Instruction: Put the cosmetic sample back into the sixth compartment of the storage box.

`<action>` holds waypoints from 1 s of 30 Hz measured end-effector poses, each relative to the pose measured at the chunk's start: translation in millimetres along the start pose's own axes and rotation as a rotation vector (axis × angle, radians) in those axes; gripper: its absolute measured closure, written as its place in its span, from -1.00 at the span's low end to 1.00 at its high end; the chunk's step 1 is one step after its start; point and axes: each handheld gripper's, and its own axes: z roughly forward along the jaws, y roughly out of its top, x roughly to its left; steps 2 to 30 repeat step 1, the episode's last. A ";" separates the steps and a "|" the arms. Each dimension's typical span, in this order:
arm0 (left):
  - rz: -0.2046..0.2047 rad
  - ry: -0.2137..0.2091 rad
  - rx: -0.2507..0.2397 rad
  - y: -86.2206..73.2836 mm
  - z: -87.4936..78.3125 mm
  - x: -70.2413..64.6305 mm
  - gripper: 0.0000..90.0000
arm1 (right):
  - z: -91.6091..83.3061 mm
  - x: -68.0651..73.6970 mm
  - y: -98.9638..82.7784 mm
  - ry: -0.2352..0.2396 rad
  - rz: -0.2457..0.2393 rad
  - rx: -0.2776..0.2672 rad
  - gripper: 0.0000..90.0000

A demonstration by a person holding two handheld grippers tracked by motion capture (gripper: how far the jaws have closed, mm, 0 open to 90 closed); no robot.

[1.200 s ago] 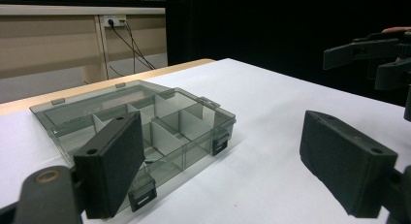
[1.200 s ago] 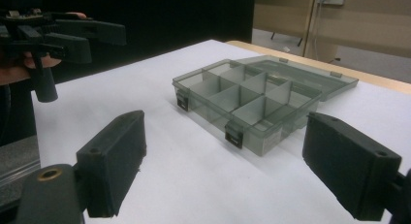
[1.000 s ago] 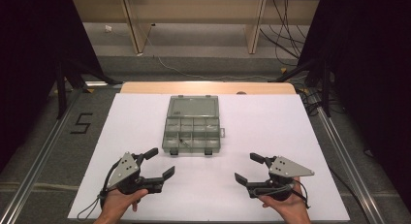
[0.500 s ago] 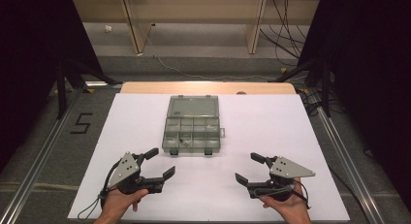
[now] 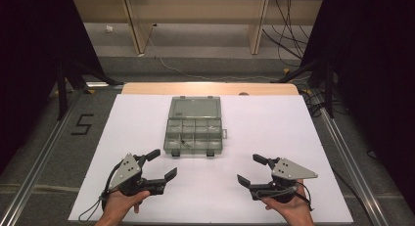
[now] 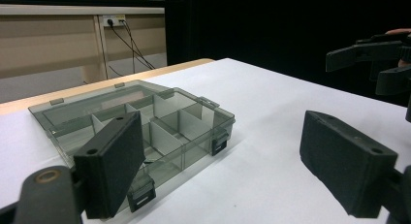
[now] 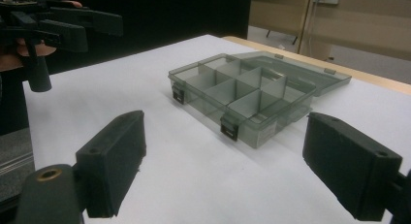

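A smoky grey plastic compartment box (image 5: 194, 128) lies open in the middle of the white table top (image 5: 274, 133), its lid folded flat toward the far side. Dividers split it into several cells; a small dark item lies in a near-left cell. My left gripper (image 5: 162, 165) rests low at the front left, open, nothing between its jaws. My right gripper (image 5: 252, 169) sits at the front right, open and empty as well. The box (image 6: 145, 132) lies just ahead of my left jaws, and the box (image 7: 247, 95) lies ahead of my right jaws.
Two dark latches (image 7: 229, 127) hang on the box's near wall. A wooden strip (image 5: 210, 88) runs along the table's far edge. Metal rails (image 5: 342, 157) flank the table, and a floor mark "5" (image 5: 81, 124) lies at left. Cables (image 5: 195, 72) trail on the floor behind.
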 end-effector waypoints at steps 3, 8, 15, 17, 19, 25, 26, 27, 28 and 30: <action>0.000 0.000 0.000 0.0 0.0 0.0 -0.65 | 0.0 0.0 0.0 0.000 0.000 0.000 -0.63; 0.000 0.000 0.000 0.0 0.0 0.0 -0.65 | 0.0 0.0 0.0 0.000 0.000 0.000 -0.63; 0.000 0.000 0.000 0.0 0.0 0.0 -0.65 | 0.0 0.0 0.0 0.000 0.000 0.000 -0.63; 0.000 0.000 0.000 0.0 0.0 0.0 -0.65 | 0.0 0.0 0.0 0.000 0.000 0.000 -0.63; 0.000 0.000 0.000 0.0 0.0 0.0 -0.65 | 0.0 0.0 0.0 0.000 0.000 0.000 -0.63; 0.000 0.000 0.000 0.0 0.0 0.0 -0.65 | 0.0 0.0 0.0 0.000 0.000 0.000 -0.63; 0.000 0.000 0.000 0.0 0.0 0.0 -0.65 | 0.0 0.0 0.0 0.000 0.000 0.000 -0.63; 0.000 0.000 0.000 0.0 0.0 0.0 -0.65 | 0.0 0.0 0.0 0.000 0.000 0.000 -0.63; 0.000 0.000 0.000 0.0 0.0 0.0 -0.65 | 0.0 0.0 0.0 0.000 0.000 0.000 -0.63; 0.000 0.000 0.000 0.0 0.0 0.0 -0.65 | 0.0 0.0 0.0 0.000 0.000 0.000 -0.63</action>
